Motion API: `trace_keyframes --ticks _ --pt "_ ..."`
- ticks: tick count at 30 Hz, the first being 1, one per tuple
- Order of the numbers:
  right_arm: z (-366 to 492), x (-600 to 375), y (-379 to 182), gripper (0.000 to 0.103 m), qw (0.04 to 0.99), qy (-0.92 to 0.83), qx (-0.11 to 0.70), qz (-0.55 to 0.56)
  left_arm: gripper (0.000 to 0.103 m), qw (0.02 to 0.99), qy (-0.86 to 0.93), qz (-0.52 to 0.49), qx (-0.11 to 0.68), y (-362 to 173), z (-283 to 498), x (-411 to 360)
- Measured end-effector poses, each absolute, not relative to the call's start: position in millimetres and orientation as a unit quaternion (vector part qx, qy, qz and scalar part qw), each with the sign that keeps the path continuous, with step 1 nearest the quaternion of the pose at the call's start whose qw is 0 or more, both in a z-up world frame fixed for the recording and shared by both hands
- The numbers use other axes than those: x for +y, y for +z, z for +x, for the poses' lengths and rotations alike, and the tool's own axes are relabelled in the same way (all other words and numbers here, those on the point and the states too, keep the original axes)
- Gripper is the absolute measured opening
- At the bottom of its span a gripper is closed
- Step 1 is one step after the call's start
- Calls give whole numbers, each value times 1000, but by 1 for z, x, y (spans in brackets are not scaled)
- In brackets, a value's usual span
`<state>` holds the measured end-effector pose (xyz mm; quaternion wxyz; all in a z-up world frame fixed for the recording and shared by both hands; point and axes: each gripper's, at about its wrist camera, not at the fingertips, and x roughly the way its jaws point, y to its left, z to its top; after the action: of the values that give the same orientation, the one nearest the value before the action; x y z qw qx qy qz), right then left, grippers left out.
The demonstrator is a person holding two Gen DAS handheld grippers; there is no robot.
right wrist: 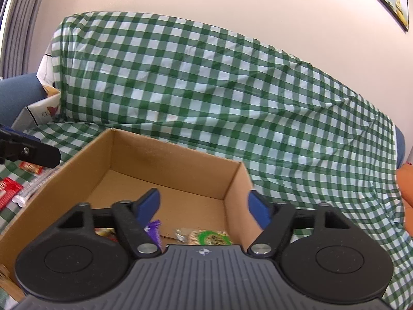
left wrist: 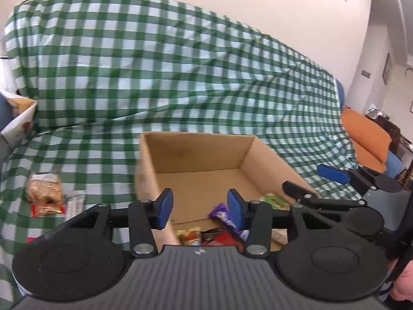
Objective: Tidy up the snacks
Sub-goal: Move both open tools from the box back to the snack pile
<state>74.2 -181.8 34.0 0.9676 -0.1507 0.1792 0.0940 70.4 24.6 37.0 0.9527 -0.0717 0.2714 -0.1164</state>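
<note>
An open cardboard box (left wrist: 198, 152) stands on the green-checked cloth. In its near end lie a purple wrapper (left wrist: 223, 217), a green packet (left wrist: 276, 201) and a yellow-red packet (left wrist: 191, 235). My left gripper (left wrist: 200, 208) is open above the box's near left corner, with nothing between its blue pads. My right gripper (right wrist: 204, 208) is open too. It straddles the box's right wall (right wrist: 236, 196) without pressing on it, one finger inside and one outside. Below it I see the green packet (right wrist: 211, 237) and the purple wrapper (right wrist: 153, 228). In the left wrist view the right gripper's fingers (left wrist: 333, 174) show beside the box.
Left of the box, a clear bag of biscuits (left wrist: 45, 190), red packets (right wrist: 7, 192) and a white wrapper (right wrist: 28, 191) lie on the cloth (left wrist: 180, 77). A white carton (left wrist: 18, 124) stands at the far left, an orange cushion (left wrist: 366, 137) at the right. A person's hand (left wrist: 402, 284) shows bottom right.
</note>
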Motion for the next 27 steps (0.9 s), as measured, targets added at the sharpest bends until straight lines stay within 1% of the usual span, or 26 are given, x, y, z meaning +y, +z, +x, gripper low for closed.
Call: trace_keyframes --ticks 1,2,3,4,5,13,15,18,20,22,24,27 --pt "74 -178 34 60 968 98 180 -148 45 953 -110 -72 274 37 70 29" --pt "74 -175 34 57 968 100 180 -146 43 952 -103 -72 279 36 71 34" --pt "74 -171 34 53 968 103 181 -143 39 951 -97 -73 283 35 71 38" --pt "74 -167 35 52 968 105 182 -140 36 950 -91 -73 289 34 72 43" --pt "74 -163 35 52 968 107 183 -137 34 949 -85 -74 295 33 72 47" --pt "74 -129 35 52 966 125 194 -114 34 934 -23 -88 344 15 75 93" --pt "73 -118 35 54 965 134 197 -112 34 933 -13 -99 347 6 71 110" --pt "71 -102 35 55 962 148 199 -112 35 923 15 -103 371 -10 71 135" --pt "68 -90 34 55 960 158 200 -114 37 919 31 -115 377 -14 71 153" --pt "66 -79 34 55 958 169 200 -117 43 913 51 -128 385 -19 70 174" --pt "65 -69 34 55 956 178 201 -117 55 899 62 -145 409 -28 70 190" --pt "66 -55 34 55 953 189 206 -114 57 877 73 -139 455 -46 72 203"
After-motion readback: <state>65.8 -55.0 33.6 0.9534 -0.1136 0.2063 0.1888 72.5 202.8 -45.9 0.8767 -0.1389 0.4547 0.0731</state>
